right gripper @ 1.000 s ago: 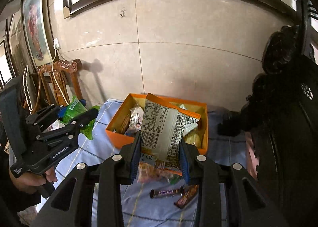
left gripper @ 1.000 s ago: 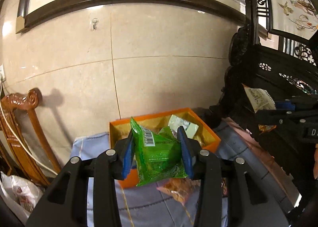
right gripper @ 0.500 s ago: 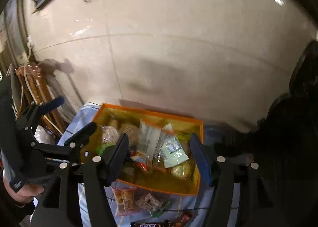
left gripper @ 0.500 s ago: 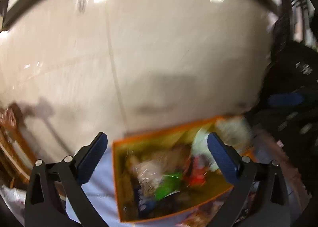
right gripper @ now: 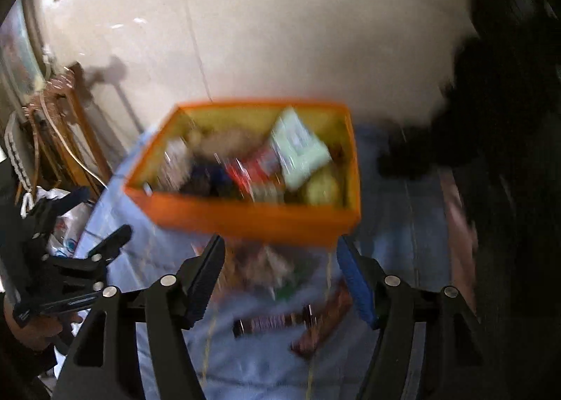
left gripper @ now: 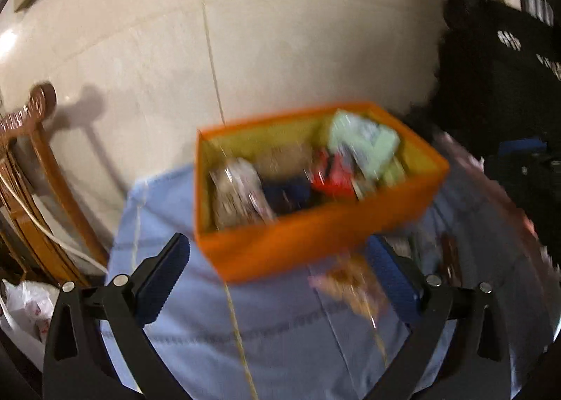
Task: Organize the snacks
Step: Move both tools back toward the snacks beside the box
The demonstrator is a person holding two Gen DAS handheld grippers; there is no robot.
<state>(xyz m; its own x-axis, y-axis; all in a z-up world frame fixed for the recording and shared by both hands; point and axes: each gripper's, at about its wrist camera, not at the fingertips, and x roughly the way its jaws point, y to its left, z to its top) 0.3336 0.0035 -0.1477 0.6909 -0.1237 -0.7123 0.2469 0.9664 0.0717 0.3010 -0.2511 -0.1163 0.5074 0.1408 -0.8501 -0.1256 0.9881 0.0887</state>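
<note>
An orange box (left gripper: 315, 242) holding several snack packets stands on a light blue cloth (left gripper: 210, 330); it also shows in the right wrist view (right gripper: 245, 217). My left gripper (left gripper: 280, 280) is open and empty, just in front of the box. My right gripper (right gripper: 284, 277) is open and empty, in front of the box above loose snacks. A pale green packet (right gripper: 301, 151) sits on top inside the box. A chocolate bar (right gripper: 270, 323) and other packets (right gripper: 270, 266) lie on the cloth. An orange-brown packet (left gripper: 354, 284) lies by the left gripper. Both views are blurred.
A tiled wall (left gripper: 280, 49) rises behind the box. A wooden chair (left gripper: 31, 189) stands at the left with a white plastic bag (left gripper: 31, 305) below it. Dark carved furniture (left gripper: 508, 84) is at the right. The left gripper shows in the right wrist view (right gripper: 70, 259).
Both grippers have opened and let go of their packets, the green one and the printed one, which now lie in the box. Both have since pulled back from the box.
</note>
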